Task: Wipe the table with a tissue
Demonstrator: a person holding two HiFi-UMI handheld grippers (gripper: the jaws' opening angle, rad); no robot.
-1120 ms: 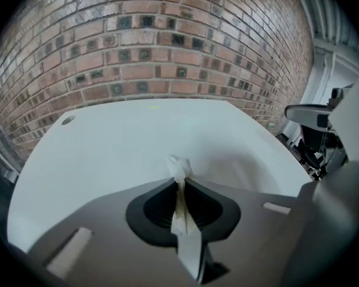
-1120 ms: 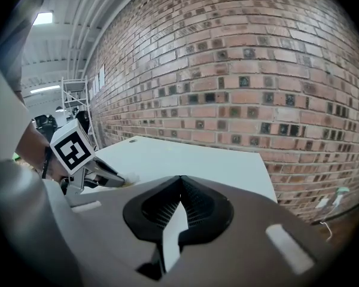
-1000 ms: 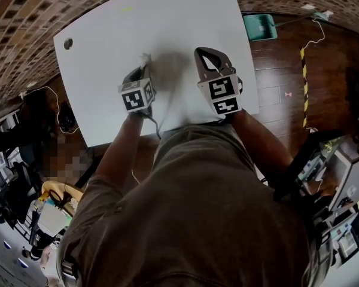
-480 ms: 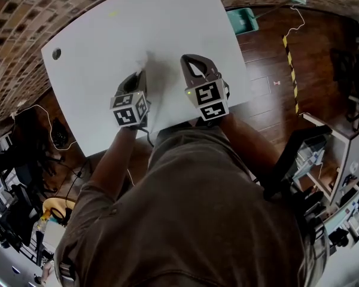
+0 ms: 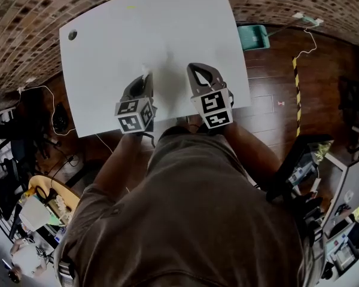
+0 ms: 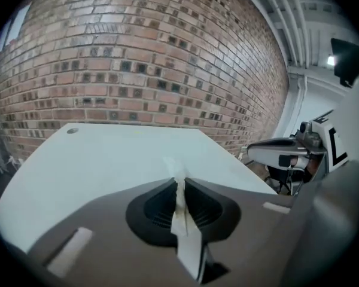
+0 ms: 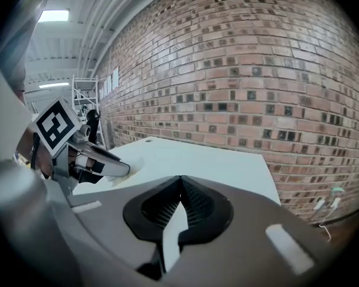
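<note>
Tissue (image 6: pixel 179 203) clamped in left claw (image 6: pixel 178 181); right claw (image 7: pixel 180 182) pressed together.

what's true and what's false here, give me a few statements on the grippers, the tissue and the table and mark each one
1. The left gripper is shut on the tissue. True.
2. The right gripper holds a second tissue. False: its jaws are together with nothing between them.
3. The table is white, with a small round hole near one far corner. True.
4. The wall behind the table is plain white plaster. False: it is brick.
</note>
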